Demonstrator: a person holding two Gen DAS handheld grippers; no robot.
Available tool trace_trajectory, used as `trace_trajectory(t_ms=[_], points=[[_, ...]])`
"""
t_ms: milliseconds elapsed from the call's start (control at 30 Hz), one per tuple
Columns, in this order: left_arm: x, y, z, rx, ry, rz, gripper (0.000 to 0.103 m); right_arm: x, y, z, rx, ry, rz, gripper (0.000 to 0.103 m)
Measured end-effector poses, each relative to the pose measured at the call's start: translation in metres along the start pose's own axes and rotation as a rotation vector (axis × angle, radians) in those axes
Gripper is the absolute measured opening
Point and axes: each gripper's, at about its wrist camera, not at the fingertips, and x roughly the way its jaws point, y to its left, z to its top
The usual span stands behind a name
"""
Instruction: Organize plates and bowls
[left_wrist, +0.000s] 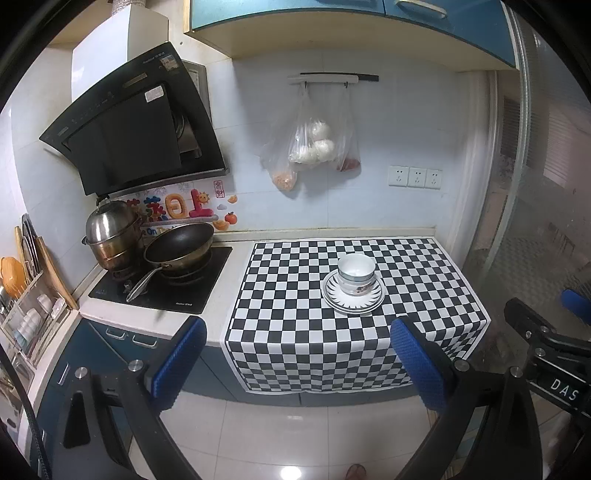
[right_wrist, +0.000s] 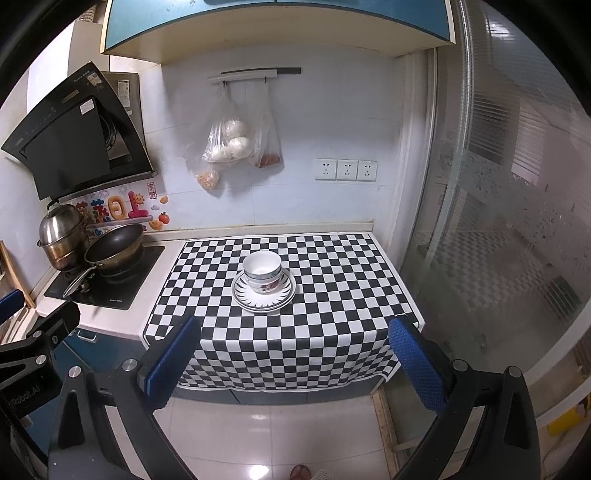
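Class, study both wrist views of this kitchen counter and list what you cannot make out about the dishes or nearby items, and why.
- Bowls: stacked and nested, so the count stays uncertain in both views.
- Plates: the bowls cover their centres; the rims overlap, so the number is unclear.
- Hanging plastic bags: contents are blurred by film, beyond white round lumps.
- Dish rack: cut by the left wrist view's edge; its items are too small.
- Steel pot: its lid hides the inside.
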Motion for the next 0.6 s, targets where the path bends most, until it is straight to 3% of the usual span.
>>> trace_trajectory(t_ms=[600], points=[[-0.0021, -0.0034, -0.0021, -0.016, -0.005, 0.001, 0.102, 0.007, -0.0031, -0.0004, -0.001, 0.011, -0.003, 0.103]])
